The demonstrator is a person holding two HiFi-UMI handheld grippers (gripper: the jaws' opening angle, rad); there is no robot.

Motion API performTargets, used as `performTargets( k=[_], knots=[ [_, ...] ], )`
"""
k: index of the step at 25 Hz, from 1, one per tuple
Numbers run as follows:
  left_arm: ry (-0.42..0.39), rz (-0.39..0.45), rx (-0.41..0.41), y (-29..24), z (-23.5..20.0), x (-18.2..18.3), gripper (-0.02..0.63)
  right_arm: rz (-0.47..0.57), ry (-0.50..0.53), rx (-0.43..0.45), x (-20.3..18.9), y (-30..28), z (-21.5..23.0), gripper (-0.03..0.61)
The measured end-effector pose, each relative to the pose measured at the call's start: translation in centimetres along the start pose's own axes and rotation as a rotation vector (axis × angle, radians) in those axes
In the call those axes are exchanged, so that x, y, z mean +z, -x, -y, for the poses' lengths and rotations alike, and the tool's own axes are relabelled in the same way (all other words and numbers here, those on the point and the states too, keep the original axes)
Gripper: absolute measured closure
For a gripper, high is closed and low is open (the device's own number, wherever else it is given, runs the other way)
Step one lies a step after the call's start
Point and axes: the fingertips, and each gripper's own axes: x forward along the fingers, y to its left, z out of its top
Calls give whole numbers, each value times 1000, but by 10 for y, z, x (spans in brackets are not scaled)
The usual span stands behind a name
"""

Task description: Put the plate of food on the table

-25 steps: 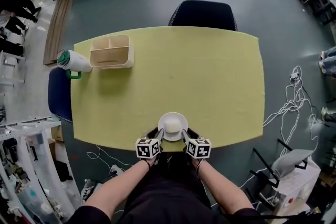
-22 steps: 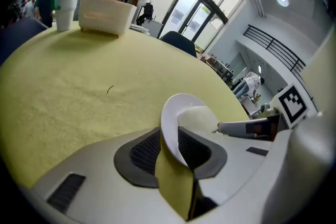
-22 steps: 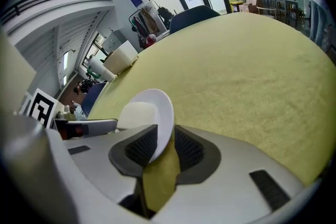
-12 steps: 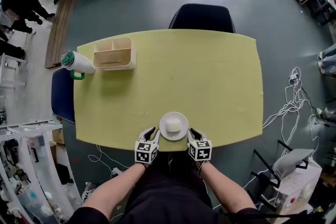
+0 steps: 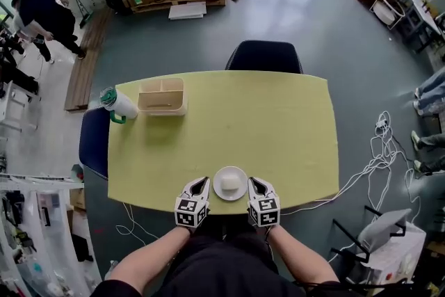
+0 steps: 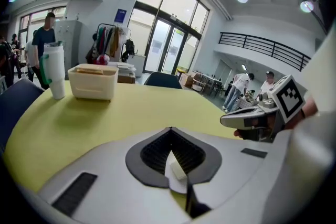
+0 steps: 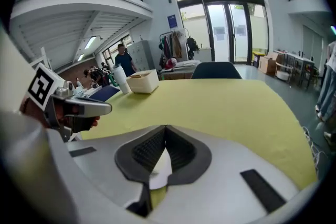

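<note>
Forearms tucked in, left claw (image 5: 203, 181) and right claw (image 5: 253, 181) each pinching the plate (image 5: 230, 197) rim (plate flat on the worktop (image 5: 278, 129)).

The left forearm (image 5: 148, 258) and right forearm (image 5: 300, 259) rise from the bottom edge of the head view, converging toward the lower middle. There the left gripper (image 5: 199, 181) and right gripper (image 5: 254, 181) sit level and side by side, a gap between them, pointing up the frame. Each gripper's jaws meet at the tips and clamp nothing.
</note>
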Motion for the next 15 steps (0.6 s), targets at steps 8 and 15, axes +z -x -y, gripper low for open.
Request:
performTargets(
  k=[8, 15],
  knots=[
    [-38, 180, -18, 51, 14, 90, 604, 189, -14, 6, 93, 54, -11, 566],
    [-125, 350, -54, 94, 26, 172, 604, 411, 35, 33, 190, 107, -40, 566]
  ],
)
